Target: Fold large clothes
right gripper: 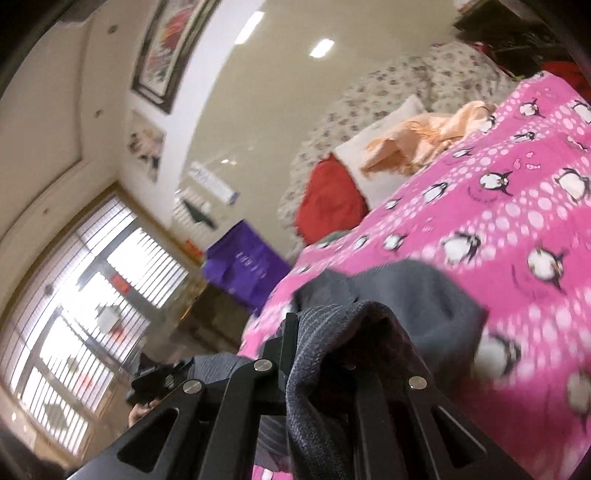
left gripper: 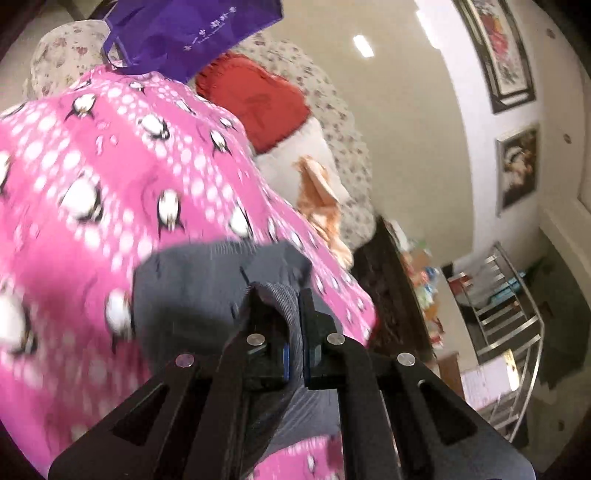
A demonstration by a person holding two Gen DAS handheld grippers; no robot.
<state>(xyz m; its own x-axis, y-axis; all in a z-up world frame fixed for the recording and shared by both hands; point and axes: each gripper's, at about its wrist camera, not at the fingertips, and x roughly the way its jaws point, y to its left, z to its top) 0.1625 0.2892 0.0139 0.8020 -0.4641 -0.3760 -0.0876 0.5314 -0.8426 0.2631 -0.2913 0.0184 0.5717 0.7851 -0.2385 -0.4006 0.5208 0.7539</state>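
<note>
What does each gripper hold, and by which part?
Both hold the grey garment. The left gripper pinches a folded edge. The right gripper is draped by its fabric, so the exact part cannot be told.

A pink penguin-print bedspread [left gripper: 110, 177] covers the bed. On it lie the grey garment [left gripper: 207, 273], a red pillow [left gripper: 258, 99], a white pillow [left gripper: 295, 158], peach cloth [right gripper: 436, 133] and a purple bag [left gripper: 192, 33].

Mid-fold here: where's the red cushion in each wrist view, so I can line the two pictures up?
Left wrist: red cushion upper centre, beyond the pink penguin cover.
Right wrist: red cushion centre, left of the cover's edge.
Shared landmark: purple bag.
</note>
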